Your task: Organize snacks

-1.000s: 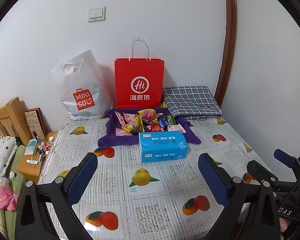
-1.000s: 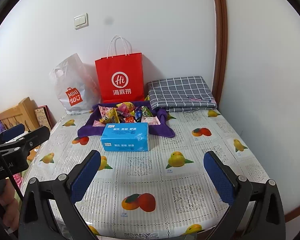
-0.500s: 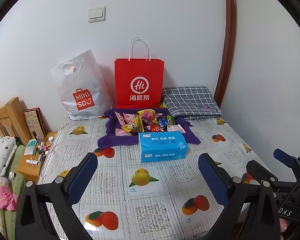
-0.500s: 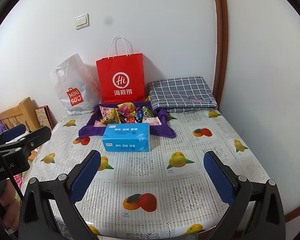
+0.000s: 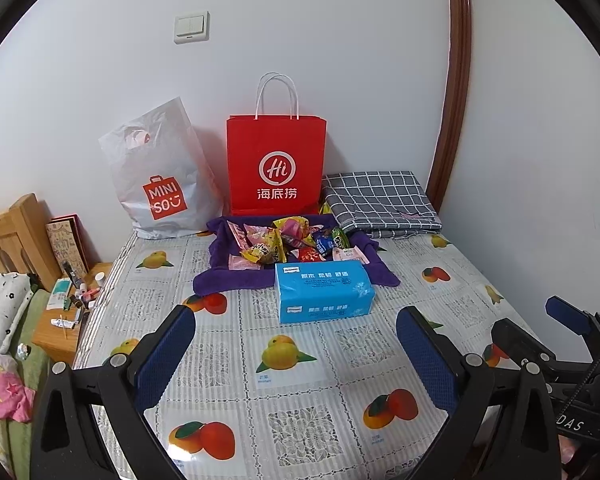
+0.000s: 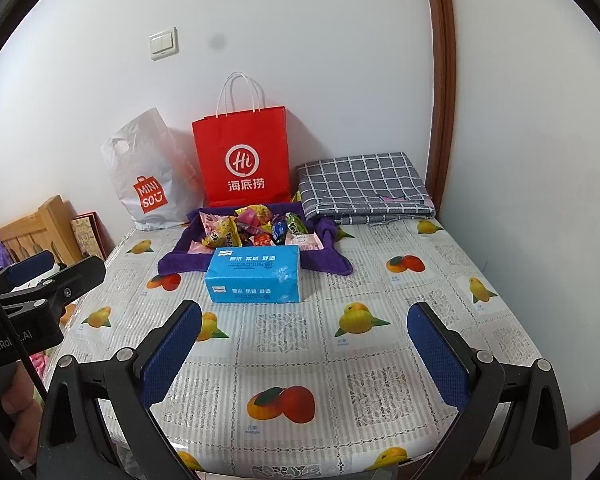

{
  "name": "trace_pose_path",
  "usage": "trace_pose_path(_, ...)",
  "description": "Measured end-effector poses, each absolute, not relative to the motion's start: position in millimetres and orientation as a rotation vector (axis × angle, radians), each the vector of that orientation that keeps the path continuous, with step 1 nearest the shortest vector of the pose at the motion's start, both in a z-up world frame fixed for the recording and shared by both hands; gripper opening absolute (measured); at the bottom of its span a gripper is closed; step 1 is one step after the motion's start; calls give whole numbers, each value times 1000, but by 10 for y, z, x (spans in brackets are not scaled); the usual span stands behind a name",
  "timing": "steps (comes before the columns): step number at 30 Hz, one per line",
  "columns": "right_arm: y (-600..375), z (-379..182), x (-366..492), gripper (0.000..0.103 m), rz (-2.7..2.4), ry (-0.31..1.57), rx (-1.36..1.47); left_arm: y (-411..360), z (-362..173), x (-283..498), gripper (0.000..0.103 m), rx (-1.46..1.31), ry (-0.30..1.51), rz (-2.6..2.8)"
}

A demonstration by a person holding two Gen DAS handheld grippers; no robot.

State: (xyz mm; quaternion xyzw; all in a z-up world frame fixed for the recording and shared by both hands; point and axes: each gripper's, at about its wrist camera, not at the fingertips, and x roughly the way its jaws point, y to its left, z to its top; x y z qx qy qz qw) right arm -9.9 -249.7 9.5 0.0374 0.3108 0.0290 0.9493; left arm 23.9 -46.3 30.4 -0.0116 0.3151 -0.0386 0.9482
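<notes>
1. Both grippers hang wide open and hold nothing: the left gripper (image 5: 296, 344) and the right gripper (image 6: 304, 344) sit low over the near end of the bench (image 6: 440, 276), their blue pads spread well apart with only the fruit-print cover between them.
2. Over the last second almost nothing has changed. The bench and everything on it keep their places, and both views drift only a shade closer. I read that as a slow approach or a pause, with no item handled in that span.
3. Ahead of the grippers lies a blue tissue pack (image 5: 324, 296), flat on the bench and touching the front edge of a purple cloth (image 5: 228, 276).
4. The snacks (image 5: 284, 242) lie heaped in a loose pile of coloured wrappers on that purple cloth, just behind the tissue pack and well beyond either gripper's reach.
5. Behind the pile a red paper bag (image 5: 276, 164) stands upright against the wall, with a white plastic bag (image 5: 160, 176) to its left and a folded checked cloth (image 5: 380, 200) to its right.
6. The heap would fit snacks awaiting sorting as well as snacks already gathered onto the cloth; these views do not settle which.
</notes>
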Motion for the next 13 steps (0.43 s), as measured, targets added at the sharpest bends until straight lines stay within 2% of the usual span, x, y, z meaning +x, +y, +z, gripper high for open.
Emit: trace_pose_path(13, -2509, 82, -88, 101, 63, 632, 81, -489, 261, 224, 102, -11, 636, -79)
